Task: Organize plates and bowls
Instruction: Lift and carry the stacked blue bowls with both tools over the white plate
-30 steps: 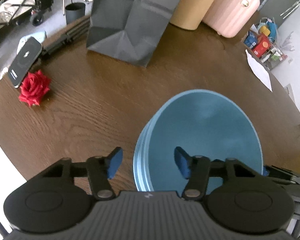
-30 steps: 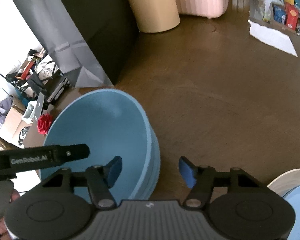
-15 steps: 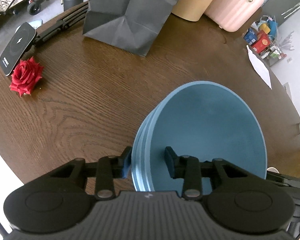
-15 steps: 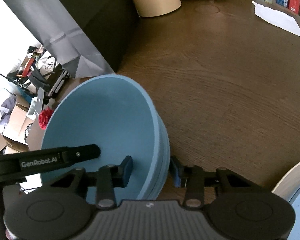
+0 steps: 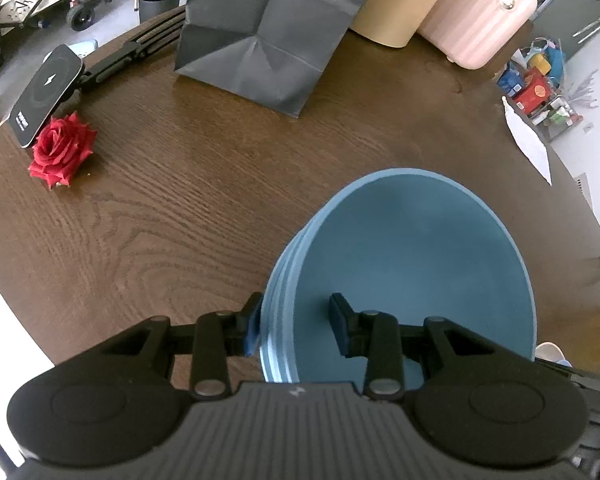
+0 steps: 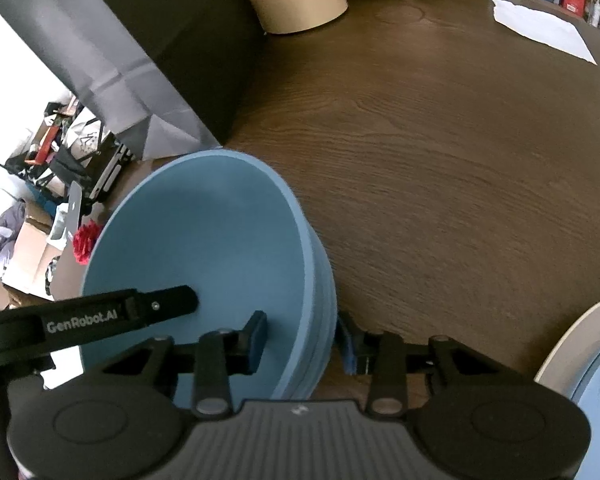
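Observation:
A stack of several nested blue bowls (image 5: 412, 264) is held above the dark wooden table (image 5: 180, 208). My left gripper (image 5: 296, 330) is shut on the stack's left rim, one finger outside, one inside. My right gripper (image 6: 302, 342) is shut on the opposite rim of the same blue bowls (image 6: 204, 240). The left gripper's arm shows as a black bar (image 6: 100, 316) in the right wrist view. A beige plate with something blue on it (image 6: 588, 352) sits at the lower right edge.
A black paper bag (image 5: 268, 28), a tan cylinder (image 5: 396, 8) and a pink case (image 5: 480, 12) stand at the table's far side. A red rose (image 5: 62, 154) and a black charger pad (image 5: 48, 92) lie at the left. White paper (image 5: 528, 140) lies at the right edge.
Both grippers went from open beside the bowl stack to shut on its opposite rims. The stack has tilted and shifted slightly in view.

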Demonstrator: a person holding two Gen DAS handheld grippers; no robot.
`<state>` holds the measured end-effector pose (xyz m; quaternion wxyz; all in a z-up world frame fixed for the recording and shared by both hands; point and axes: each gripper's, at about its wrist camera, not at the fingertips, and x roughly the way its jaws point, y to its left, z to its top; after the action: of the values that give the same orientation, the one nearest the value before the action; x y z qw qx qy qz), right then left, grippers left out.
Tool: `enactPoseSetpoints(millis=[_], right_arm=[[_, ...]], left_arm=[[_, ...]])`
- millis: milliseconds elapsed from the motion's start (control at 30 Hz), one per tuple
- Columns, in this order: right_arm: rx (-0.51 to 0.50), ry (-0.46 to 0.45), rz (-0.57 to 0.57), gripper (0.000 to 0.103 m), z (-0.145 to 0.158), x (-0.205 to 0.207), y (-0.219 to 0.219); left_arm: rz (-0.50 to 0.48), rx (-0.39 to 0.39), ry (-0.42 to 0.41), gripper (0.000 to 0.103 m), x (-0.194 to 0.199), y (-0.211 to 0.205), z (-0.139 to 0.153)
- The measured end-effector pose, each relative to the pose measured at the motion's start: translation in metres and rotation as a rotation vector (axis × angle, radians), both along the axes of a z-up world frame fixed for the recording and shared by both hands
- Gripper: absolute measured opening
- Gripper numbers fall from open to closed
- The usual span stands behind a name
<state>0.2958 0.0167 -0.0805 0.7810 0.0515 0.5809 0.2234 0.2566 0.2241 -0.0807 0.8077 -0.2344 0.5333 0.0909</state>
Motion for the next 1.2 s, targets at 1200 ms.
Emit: enactPoseSetpoints(millis=[1200], right_arm=[[0.060,-0.070,-0.034,0.035,0.032,-0.035,-0.030]], left_arm=[[-0.003,0.057,-0.061,0.036,-0.030,-0.026,0.040]])
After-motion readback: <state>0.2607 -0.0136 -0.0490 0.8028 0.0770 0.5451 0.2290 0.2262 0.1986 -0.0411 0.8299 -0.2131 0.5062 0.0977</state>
